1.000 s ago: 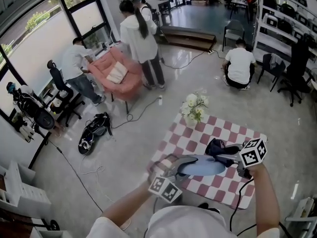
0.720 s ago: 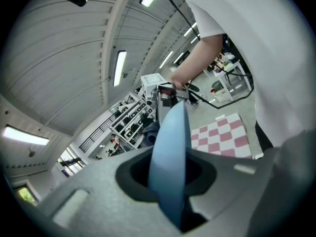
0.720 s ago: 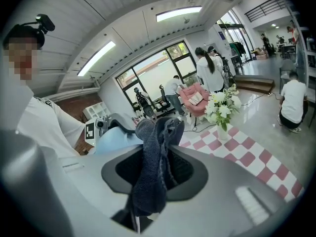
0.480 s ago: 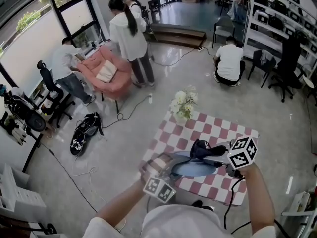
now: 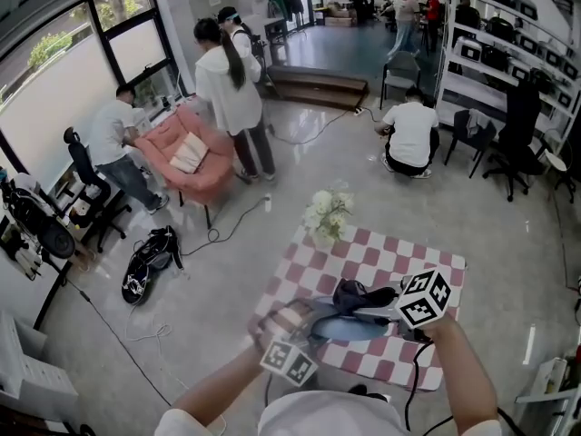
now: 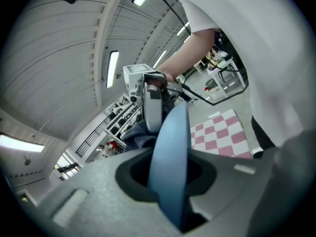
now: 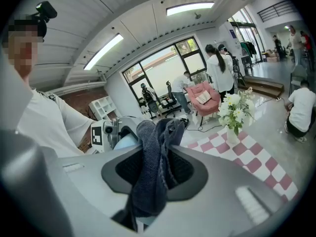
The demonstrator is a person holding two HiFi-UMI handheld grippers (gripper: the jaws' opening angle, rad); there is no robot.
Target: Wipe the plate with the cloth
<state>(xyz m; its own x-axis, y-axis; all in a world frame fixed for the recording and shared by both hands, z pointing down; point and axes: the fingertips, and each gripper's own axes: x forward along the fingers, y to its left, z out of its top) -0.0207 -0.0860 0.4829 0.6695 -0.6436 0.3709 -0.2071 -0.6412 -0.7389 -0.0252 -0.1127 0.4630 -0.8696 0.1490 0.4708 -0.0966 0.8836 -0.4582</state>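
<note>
**Operator:** How far am I with the wiping?

**Observer:** I judge you are in the middle of it, not at the end. Your left gripper (image 5: 311,319) has its fingers closed on the rim of the blue plate (image 5: 349,328). In the left gripper view the plate stands edge-on between them. Your right gripper (image 5: 363,307) has its fingers closed on the dark cloth (image 5: 352,292), which hangs bunched out of them.

**Operator:** And where is the plate?

**Observer:** You hold it over the near half of the checked surface (image 5: 381,252), closer to the near left corner. The vase of white flowers (image 5: 325,214) stands well apart, at the far left corner. The cloth lies against the far side of the plate, so the two are together.

**Operator:** What is done, what is left?

**Observer:** Both things are taken up and brought together; this part is done. I cannot tell how much of the plate's face the cloth has covered, because no dirt or wet mark shows. I think the near side and the rim beside your left fingers are left.
</note>
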